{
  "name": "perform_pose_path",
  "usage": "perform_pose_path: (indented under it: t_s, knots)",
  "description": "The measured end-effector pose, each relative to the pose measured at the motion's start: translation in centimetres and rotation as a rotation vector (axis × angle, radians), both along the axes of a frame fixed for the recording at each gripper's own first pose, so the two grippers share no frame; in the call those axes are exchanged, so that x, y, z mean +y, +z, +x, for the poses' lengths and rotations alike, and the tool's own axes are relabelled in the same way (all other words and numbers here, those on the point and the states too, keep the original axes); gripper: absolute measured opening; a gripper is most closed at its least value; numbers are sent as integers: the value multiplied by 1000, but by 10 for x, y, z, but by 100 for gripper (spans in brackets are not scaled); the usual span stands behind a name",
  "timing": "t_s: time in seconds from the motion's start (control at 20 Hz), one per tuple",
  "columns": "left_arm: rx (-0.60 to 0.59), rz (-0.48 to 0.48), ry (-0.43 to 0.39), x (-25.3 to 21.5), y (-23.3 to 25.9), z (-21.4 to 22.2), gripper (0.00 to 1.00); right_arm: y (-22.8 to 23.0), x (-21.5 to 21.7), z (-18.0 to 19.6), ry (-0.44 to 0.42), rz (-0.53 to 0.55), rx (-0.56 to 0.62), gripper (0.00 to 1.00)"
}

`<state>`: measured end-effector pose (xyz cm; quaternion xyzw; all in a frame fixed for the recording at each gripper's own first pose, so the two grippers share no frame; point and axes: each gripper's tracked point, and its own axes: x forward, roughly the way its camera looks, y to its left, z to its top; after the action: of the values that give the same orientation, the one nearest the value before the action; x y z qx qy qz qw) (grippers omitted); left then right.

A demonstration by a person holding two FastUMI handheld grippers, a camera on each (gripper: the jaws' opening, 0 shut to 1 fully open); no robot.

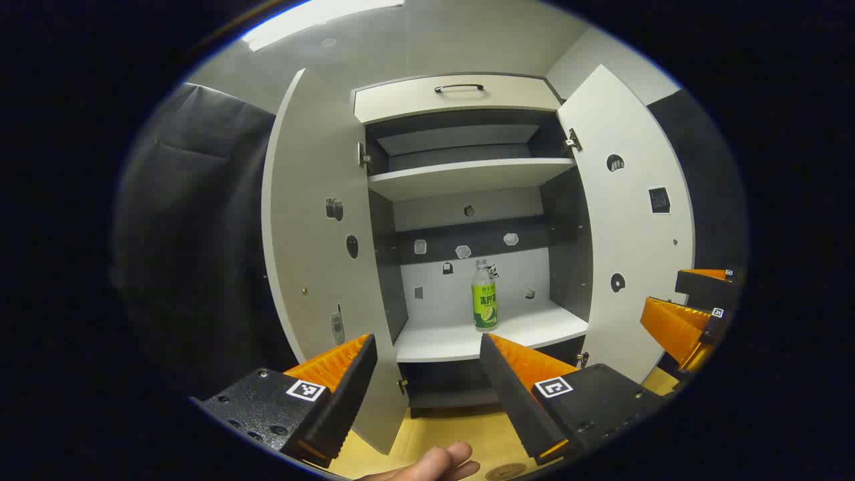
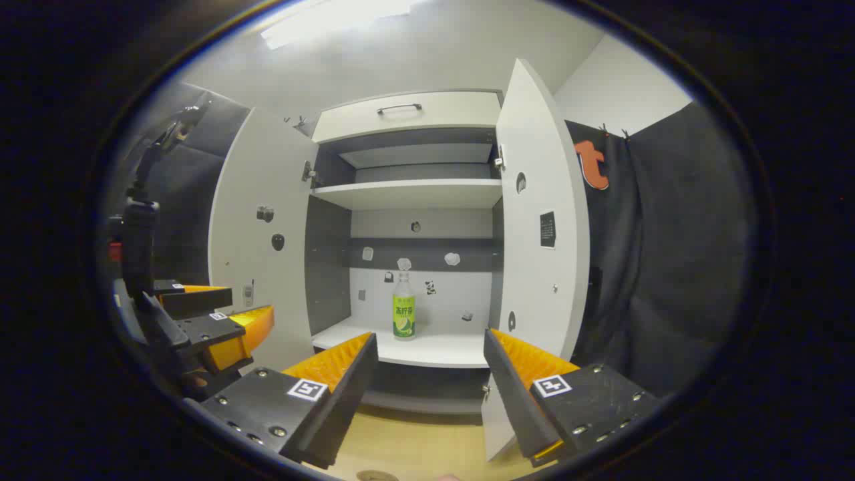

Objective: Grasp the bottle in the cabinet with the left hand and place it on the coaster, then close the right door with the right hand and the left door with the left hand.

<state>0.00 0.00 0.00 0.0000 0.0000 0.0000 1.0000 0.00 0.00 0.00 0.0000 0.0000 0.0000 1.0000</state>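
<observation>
Both grippers hang level before the cabinet (image 1: 467, 200), left gripper (image 1: 427, 347) and right gripper (image 2: 431, 344) spread wide, holding nothing.

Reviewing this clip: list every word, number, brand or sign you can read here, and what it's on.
Bottle label: printed characters, too small and blurred to read.
Dark square sticker on the right door: too small to read.
Square tags on the left hand-held gripper: black-and-white patterns, no words.
Nothing else legible.

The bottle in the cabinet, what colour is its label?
Green, with a yellow-green lime picture, on the bottle. It shows best in the left gripper view.
</observation>
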Motion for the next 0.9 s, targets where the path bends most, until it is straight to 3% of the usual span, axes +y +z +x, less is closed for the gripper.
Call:
perform_pose_path:
  t_s: [0.55,0.9]
  knots:
    - [17,-23,-53,5,-20,47,98,-5,10,29,-52,-12,15,96]
    - [31,-49,-62,0,-39,101,98,-4,9,37,-77,-29,12,96]
